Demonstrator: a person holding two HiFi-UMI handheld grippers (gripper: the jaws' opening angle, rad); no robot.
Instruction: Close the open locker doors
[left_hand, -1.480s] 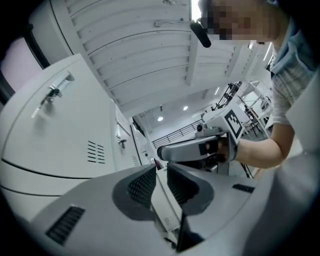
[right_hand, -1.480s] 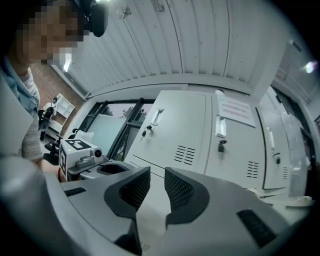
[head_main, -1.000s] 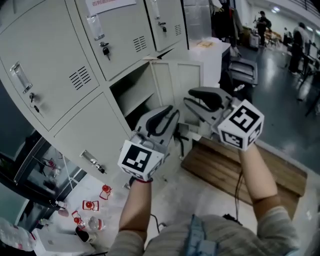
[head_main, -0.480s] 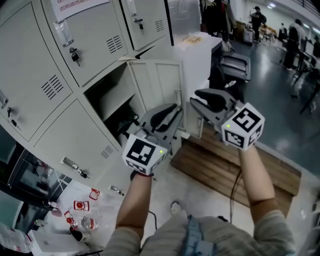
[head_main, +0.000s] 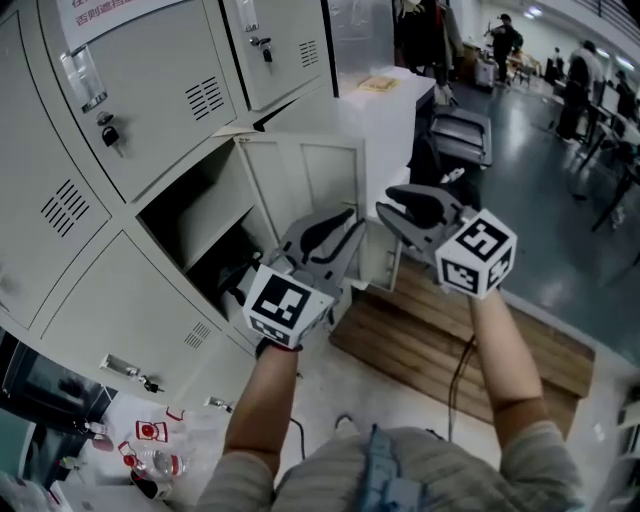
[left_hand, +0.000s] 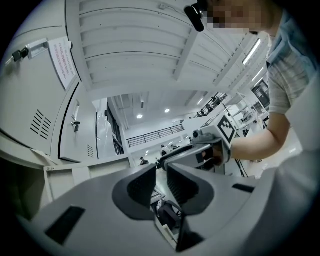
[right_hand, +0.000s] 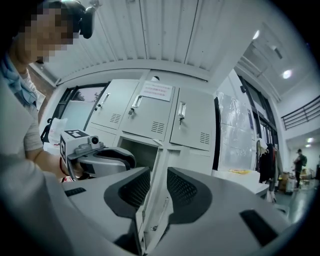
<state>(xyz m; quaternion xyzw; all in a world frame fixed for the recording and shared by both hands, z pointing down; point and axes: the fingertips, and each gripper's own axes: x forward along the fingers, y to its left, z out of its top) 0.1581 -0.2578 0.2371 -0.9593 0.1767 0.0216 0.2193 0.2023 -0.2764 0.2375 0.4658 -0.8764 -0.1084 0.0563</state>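
Observation:
One grey locker door (head_main: 310, 200) stands swung out from its dark compartment (head_main: 190, 215) in the head view. Around it the locker doors (head_main: 150, 90) are closed. My left gripper (head_main: 335, 235) hovers in front of the open door's lower part, jaws a narrow gap apart and holding nothing (left_hand: 161, 177). My right gripper (head_main: 395, 212) sits just right of the door's free edge. In the right gripper view that door edge (right_hand: 156, 175) shows through the slim gap between the jaws (right_hand: 158, 182), beyond the tips; contact is not visible.
A wooden pallet (head_main: 470, 340) lies on the floor right of the lockers. Behind the door are a white cabinet (head_main: 390, 100) and a chair (head_main: 460, 130). Bottles and small items (head_main: 150, 450) sit at the lower left. People (head_main: 500, 40) stand far back.
The lockers have slid left and up in the head view as the view turned. Both grippers stay by the open door's edge, which looks about as far open.

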